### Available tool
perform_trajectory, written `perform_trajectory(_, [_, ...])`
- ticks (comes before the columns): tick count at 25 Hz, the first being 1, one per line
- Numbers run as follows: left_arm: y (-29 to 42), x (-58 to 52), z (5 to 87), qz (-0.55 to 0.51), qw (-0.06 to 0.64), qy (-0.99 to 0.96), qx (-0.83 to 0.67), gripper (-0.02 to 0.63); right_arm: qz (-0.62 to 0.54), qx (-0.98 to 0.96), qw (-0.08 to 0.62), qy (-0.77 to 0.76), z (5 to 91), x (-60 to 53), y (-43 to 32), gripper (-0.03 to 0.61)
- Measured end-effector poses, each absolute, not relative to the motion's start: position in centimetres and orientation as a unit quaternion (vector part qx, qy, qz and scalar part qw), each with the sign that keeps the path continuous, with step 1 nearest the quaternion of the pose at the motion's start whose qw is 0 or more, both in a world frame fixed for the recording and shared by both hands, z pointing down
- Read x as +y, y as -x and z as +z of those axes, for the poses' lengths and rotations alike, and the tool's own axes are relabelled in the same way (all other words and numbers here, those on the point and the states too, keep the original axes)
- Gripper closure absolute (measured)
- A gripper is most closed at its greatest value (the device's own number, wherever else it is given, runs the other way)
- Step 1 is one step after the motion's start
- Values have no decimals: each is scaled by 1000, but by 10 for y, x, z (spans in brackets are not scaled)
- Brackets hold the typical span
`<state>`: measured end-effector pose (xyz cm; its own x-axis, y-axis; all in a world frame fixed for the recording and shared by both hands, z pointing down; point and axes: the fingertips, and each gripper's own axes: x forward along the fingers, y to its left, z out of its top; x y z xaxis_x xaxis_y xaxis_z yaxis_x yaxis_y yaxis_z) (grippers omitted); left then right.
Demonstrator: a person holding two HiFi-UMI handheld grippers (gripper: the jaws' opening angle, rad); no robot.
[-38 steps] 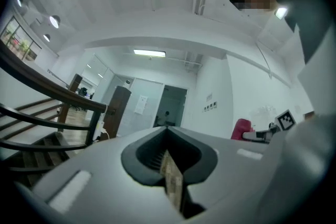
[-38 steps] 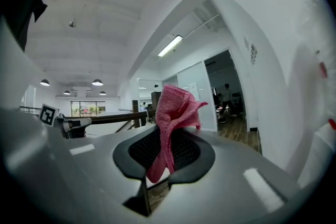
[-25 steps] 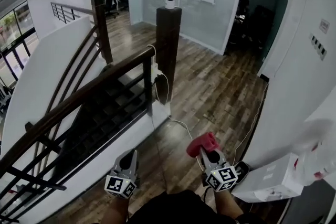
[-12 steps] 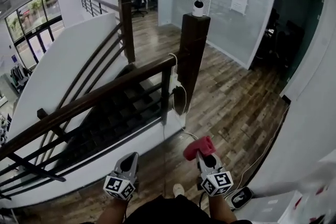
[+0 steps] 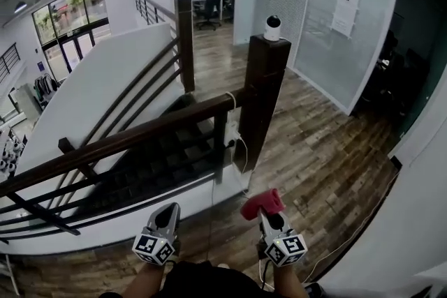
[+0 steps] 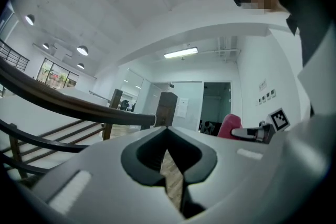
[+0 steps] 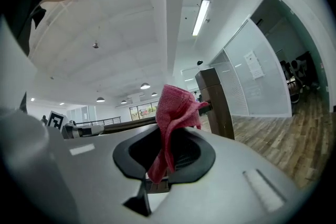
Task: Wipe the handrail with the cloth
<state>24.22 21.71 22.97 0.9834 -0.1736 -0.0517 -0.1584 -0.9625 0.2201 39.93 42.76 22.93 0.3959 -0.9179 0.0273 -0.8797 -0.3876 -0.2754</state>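
The pink cloth (image 5: 262, 203) is sitting at about 5 o'clock in my head view, bunched up and sticking out past the tips of the right gripper (image 5: 271, 218). That gripper's jaws are pinching the cloth's lower folds tightly. The cloth is hanging clear of the dark wooden handrail (image 5: 133, 138), which is sloping from 9 o'clock up toward the centre. There the rail is meeting a tall dark newel post (image 5: 260, 101) that is carrying a small white round device (image 5: 273, 28) on top.

The left gripper (image 5: 168, 211) is hovering at 7 o'clock, its jaws drawn together with nothing between them.

Below the rail, dark stairs (image 5: 160, 164) are dropping away beside a white sloping wall (image 5: 91, 94). A white cable (image 5: 242, 150) is trailing down by the post's foot.

Grey-brown wood plank flooring (image 5: 328, 171) is spreading from 3 to 5 o'clock. A frosted glass partition (image 5: 335, 24) is standing at 1 o'clock, and large windows (image 5: 70, 24) are glowing at 10 o'clock.
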Motion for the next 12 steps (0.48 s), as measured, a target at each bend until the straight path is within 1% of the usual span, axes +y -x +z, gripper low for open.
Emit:
perform_trajectory(7, [-257,196,238,-7,101,-989,-111,614,-108,572,140,801,247,401,-419,535])
perform_trajectory(12, [-280,168,229,-33,82,-992,-95,614,-106,578,135,798,237,362,-437,535])
